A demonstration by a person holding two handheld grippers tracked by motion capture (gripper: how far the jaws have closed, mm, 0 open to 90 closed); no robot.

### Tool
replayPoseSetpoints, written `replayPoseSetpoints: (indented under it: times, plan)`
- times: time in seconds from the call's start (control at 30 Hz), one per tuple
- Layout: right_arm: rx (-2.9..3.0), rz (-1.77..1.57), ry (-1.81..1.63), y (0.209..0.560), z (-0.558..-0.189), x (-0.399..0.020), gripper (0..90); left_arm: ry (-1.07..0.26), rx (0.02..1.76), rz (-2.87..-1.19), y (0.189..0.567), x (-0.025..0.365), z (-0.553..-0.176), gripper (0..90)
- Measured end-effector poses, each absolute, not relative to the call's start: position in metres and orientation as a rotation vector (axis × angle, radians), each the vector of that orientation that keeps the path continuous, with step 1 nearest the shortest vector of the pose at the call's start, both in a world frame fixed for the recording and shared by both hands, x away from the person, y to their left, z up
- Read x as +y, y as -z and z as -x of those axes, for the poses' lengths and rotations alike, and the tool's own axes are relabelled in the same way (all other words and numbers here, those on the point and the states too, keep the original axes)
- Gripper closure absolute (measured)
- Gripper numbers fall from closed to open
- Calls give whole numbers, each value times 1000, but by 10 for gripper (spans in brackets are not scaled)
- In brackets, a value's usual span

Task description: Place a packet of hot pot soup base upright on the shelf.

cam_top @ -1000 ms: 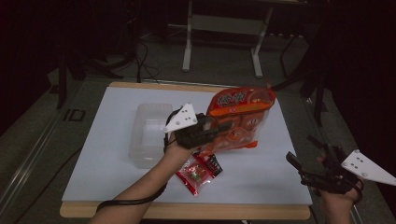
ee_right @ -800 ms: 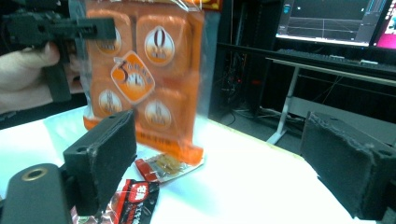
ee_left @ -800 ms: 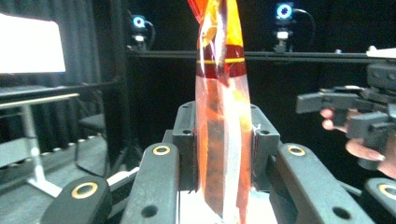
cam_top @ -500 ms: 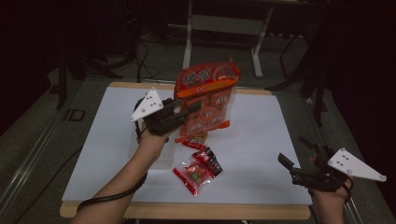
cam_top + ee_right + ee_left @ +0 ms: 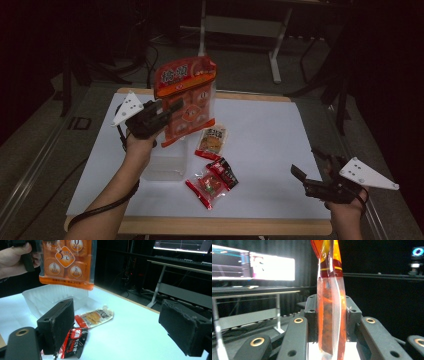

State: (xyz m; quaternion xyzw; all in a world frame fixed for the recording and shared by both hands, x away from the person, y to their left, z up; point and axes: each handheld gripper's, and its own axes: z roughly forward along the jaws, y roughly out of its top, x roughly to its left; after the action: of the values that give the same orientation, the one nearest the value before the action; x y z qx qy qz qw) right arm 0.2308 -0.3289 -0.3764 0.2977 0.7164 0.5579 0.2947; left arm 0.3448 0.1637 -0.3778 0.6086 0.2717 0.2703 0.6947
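**Orange bag lifted over the tray**

Leftward and upright is how my left gripper has carried the orange snack bag since a second ago, when it hung tilted over the far middle of the white table; now it hangs above the clear plastic tray.

From the high view, three small packets lie on the table just right of the tray: a pale one, and two red ones nearer me. My right gripper waits well apart at the near right corner.

Along my left jaws, the bag stands edge-on between the pads, which are pressed on it with only its thin body between them. It bows slightly, so I judge it light, soft and slick film; a grip across a flat side near the edge, as now, should keep it from sliding out.

Along my right jaws, the pads stand wide apart with nothing between them, and the bag hangs above the tray, packets beside it.
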Motion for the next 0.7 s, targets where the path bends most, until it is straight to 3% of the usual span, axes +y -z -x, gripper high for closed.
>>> replayPoseSetpoints:
  times: [0.7]
  plan:
    - [1940, -803, -1471, 385, -236, -326, 130, -657, 771, -1315, 428, 221, -375, 715]
